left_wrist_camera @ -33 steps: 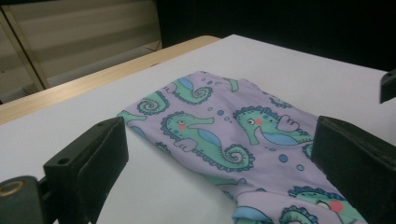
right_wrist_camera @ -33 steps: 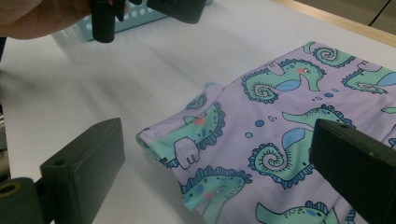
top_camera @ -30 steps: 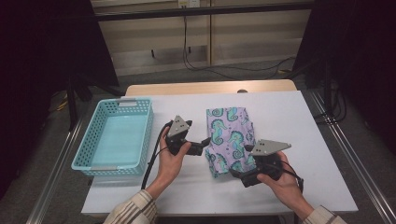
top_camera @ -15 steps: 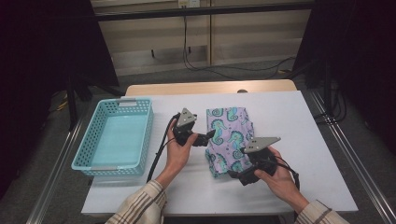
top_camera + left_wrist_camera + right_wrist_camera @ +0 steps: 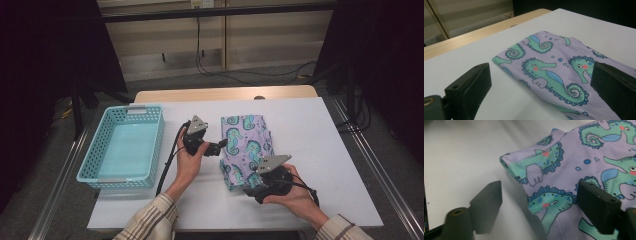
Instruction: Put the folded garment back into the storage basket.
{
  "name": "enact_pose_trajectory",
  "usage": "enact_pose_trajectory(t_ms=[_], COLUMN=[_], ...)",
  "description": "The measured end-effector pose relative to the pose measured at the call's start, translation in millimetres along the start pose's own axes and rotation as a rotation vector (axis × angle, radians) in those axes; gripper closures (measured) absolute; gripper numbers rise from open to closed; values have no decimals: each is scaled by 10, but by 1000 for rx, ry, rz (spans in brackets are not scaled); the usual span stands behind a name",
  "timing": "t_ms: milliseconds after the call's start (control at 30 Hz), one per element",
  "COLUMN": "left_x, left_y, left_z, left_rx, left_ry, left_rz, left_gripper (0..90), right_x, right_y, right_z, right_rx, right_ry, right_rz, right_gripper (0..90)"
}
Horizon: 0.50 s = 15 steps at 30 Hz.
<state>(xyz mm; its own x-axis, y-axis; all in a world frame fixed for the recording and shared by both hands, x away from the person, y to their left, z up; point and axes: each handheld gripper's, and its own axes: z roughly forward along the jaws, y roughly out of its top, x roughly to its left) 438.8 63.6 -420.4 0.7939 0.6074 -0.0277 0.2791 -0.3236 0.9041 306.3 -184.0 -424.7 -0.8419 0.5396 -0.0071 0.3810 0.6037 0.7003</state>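
White table (image 5: 320, 150): carries all items. Turquoise basket (image 5: 95, 155), left side: nothing in it. Folded seahorse-print cloth (image 5: 246, 147): lies flat right of centre, well apart from the basket, not lifted. Judged status: the cloth is folded; gripping and any transfer to the basket remain outstanding.

Left gripper (image 5: 220, 146): jaws wide apart, holding nothing, one jaw over the cloth's left edge and the other over bare table. Right gripper (image 5: 245, 187): jaws likewise wide apart, empty, straddling the cloth's near-left corner.

Change from the earlier frames: the left gripper has moved right, closer to the cloth edge; the right gripper has shifted slightly at the near corner. Cloth and basket are unmoved.
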Motion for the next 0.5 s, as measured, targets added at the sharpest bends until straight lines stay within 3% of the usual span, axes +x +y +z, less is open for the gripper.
enact_pose_trajectory(t_ms=[67,267,500], left_x=[-5,6,38], left_y=[-4,-31,-65], left_z=[10,47,155], left_rx=[7,25,17], left_ry=[12,2,22], left_rz=[4,1,-9], left_gripper=[32,31,33], right_x=[-16,-22,-66], right_y=[1,25,-46], right_z=[28,52,207], right_rx=[28,7,84], right_ry=[9,23,21], right_rz=[-12,-46,-57], right_gripper=[235,348,425])
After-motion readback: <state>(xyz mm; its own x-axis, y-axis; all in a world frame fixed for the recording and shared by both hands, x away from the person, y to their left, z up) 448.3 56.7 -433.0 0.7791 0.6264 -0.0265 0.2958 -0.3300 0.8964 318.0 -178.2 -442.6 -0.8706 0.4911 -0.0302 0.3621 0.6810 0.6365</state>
